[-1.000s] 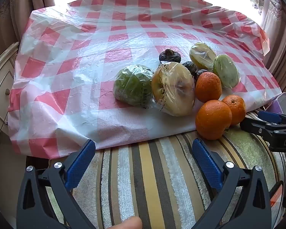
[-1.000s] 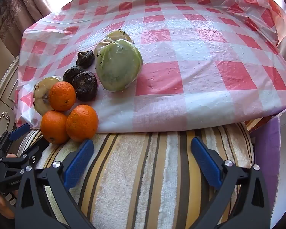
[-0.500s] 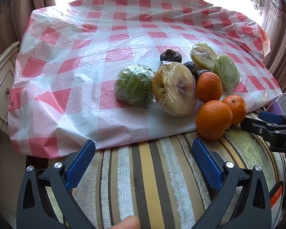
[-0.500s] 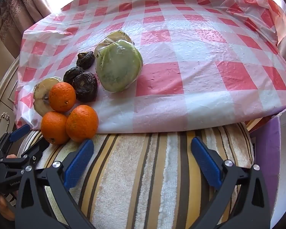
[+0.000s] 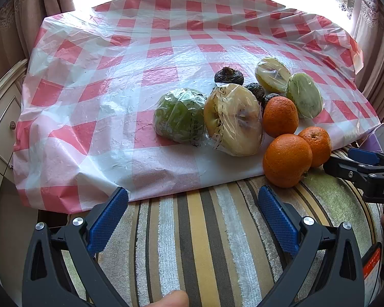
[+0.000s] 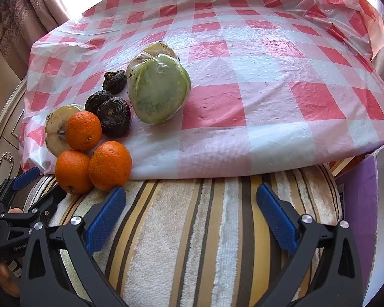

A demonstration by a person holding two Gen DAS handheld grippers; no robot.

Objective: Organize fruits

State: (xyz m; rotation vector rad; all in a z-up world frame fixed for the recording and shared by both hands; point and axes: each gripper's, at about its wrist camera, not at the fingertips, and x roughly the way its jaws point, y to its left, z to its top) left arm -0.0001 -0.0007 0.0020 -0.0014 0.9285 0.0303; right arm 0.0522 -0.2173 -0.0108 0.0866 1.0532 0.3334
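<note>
Oranges (image 5: 286,160), three: bright, unwrapped, clustered touching; two at the cloth's near edge, one behind on the checks.

Dark fruits (image 6: 114,120), three: wrinkled, brown-black, round, unwrapped, bunched just behind the oranges.

Green halves (image 5: 179,115), two, film-wrapped: one at the group's left end, touching a pale half; the other (image 5: 304,99) at the right end.

Pale halves (image 5: 234,120), two, film-wrapped, yellowish: the near one tilted, cut face and dark core forward; the far one (image 5: 271,74) behind the right green half.

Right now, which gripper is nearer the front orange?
Right. The right gripper sits just beside the front orange; the left gripper is back and to its left, apart.
</note>
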